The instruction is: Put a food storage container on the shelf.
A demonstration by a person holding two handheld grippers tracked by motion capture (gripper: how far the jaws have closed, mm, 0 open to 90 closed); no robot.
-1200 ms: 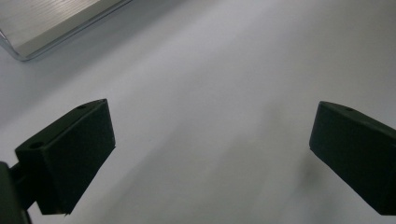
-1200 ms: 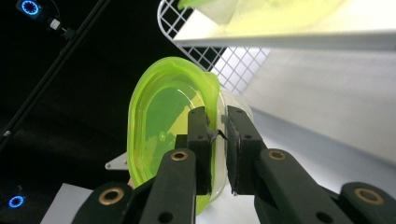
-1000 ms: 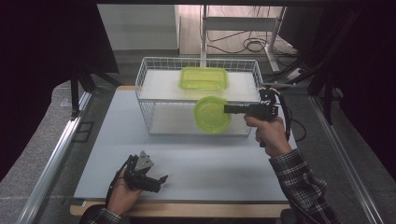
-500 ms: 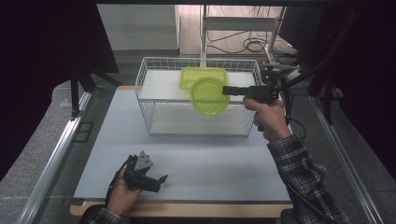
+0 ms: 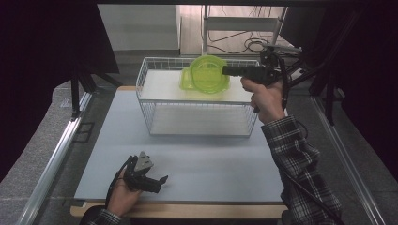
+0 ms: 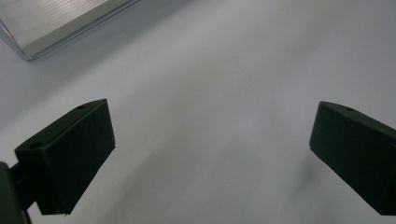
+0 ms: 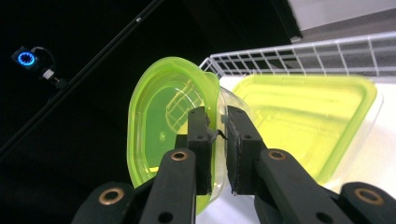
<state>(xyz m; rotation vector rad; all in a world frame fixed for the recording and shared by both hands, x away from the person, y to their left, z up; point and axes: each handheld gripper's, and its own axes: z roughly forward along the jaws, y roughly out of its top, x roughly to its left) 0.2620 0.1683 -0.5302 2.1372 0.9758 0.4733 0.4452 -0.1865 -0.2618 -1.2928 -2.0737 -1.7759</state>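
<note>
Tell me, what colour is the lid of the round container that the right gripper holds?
The lid is translucent yellow-green; the right gripper view shows it best.

Wire basket (image 5: 197, 119) stood at the far middle of the surface (image 5: 211, 164). A lidded container (image 5: 190, 79) lay inside; a round container (image 5: 209, 74) hung above it.

The right gripper (image 7: 216, 135) pinches the round green container (image 7: 163, 126) by its rim, just beside the rectangular green container (image 7: 303, 121) in the wire basket (image 7: 327, 53).

Pale table mat (image 5: 211, 159), wire basket (image 5: 197, 117) on it
</note>
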